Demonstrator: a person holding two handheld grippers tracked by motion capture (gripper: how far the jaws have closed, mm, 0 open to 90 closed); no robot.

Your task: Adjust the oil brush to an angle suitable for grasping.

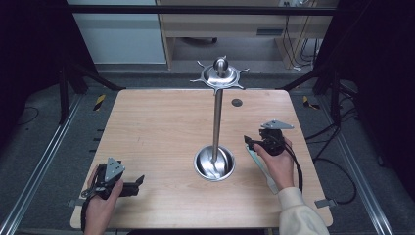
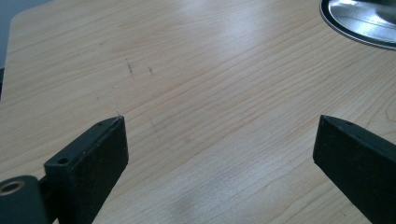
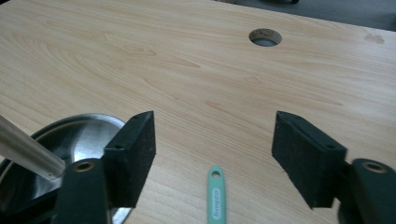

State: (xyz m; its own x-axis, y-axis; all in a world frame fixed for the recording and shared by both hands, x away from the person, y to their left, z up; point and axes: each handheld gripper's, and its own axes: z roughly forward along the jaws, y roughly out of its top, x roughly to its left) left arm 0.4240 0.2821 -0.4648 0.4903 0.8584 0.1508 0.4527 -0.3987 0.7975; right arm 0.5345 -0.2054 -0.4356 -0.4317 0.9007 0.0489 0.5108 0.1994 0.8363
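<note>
The tabletop (image 1: 156, 127) carries a steel rack (image 1: 216, 122): a round dish base (image 1: 214, 164), an upright pole, and a hooked crown (image 1: 220, 76) at the top with every hook bare. The dish looks empty apart from the pole's foot and reflections.

Just right of the dish lies a green utensil (image 1: 259, 169), flat on the wood, its handle end with a hanging hole pointing away from the person. In the right gripper view the handle (image 3: 215, 196) sits directly between and below the jaws, not touched by either.

The right gripper (image 1: 252, 143) hovers over that handle end with its jaws wide apart. The left gripper (image 1: 139, 182) rests near the front left edge, jaws likewise apart and holding nothing, with bare wood ahead of it and the dish rim (image 2: 359, 28) at the far corner.

The step in hand appears to be the approach for picking up the utensil. The next move likely calls for lowering the right gripper and closing on the thin handle, leaving the hole free so it can go on a hook.
</note>
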